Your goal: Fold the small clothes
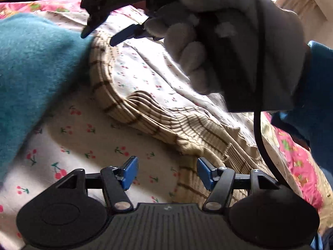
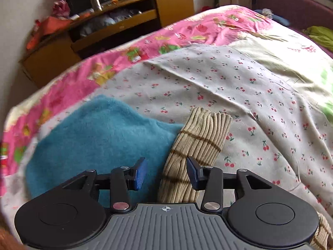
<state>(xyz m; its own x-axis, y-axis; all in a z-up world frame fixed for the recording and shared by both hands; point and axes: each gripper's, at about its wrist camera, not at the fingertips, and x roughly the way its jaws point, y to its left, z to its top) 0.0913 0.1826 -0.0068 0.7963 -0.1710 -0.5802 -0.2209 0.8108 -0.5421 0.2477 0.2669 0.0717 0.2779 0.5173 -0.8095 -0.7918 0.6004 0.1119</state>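
Note:
A beige ribbed garment with brown stripes (image 1: 166, 123) lies crumpled on the cherry-print sheet (image 1: 83, 143). My left gripper (image 1: 167, 173) is open and empty just short of its near edge. A folded teal fuzzy garment (image 1: 35, 77) lies to the left. In the left wrist view my right gripper (image 1: 104, 35), held by a gloved hand (image 1: 218, 31), hovers open over the far end of the beige garment. In the right wrist view my right gripper (image 2: 166, 174) is open above the beige garment's cuff end (image 2: 197, 141), with the teal garment (image 2: 97, 143) beside it on the left.
The cherry-print sheet (image 2: 239, 87) lies over a pink floral bedspread (image 2: 145, 48). A wooden cabinet (image 2: 116, 18) with clutter stands beyond the bed. A green item (image 2: 320, 35) lies at the far right edge. A black cable (image 1: 260, 141) hangs from the right gripper.

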